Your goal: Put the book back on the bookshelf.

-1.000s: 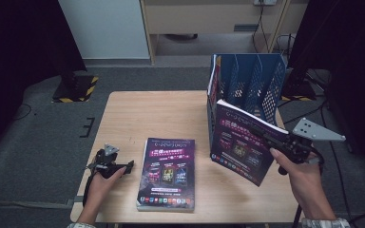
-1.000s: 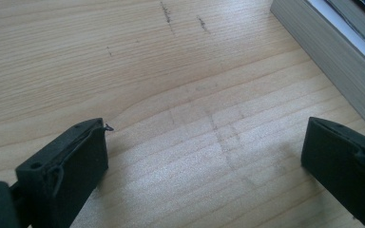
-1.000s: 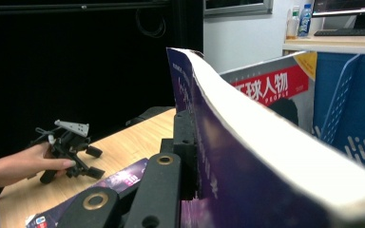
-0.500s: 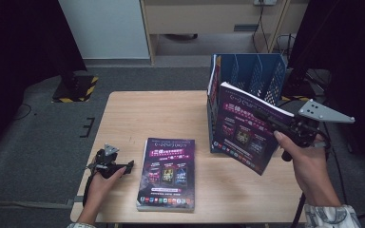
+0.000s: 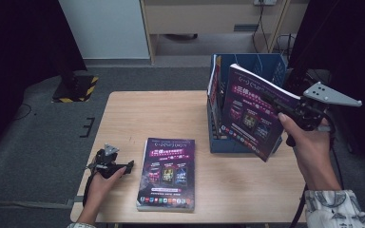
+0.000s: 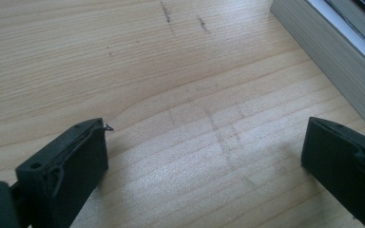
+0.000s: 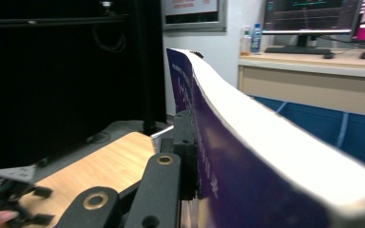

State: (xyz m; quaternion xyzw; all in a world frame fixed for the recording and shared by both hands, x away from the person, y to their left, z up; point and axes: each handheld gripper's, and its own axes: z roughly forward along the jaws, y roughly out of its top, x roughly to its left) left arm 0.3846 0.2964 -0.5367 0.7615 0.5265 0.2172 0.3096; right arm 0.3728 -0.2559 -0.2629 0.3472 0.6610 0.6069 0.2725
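The right gripper [image 5: 278,102] is clamped on the edge of a purple-covered book [image 5: 254,111], holding it up off the desk [image 5: 161,114] and tilted, its cover facing the person, right in front of the blue file rack [image 5: 266,66] at the desk's far right; in the right gripper view the book [image 7: 266,156] runs away from the jaws with its white page edge uppermost, bowed under its own weight, and one black jaw lies flat against the cover; another book or magazine [image 5: 214,83] stands already in the rack's left slot; a second purple book [image 5: 168,173] lies flat on the desk near its front edge, well apart from the rack; the left gripper [image 5: 123,166] rests low at the desk's front left corner, just beside that flat book; in the left gripper view its jaws stand spread wide over bare wood with nothing between them, and the page edge of the lying book [image 6: 332,57] shows at the upper right.
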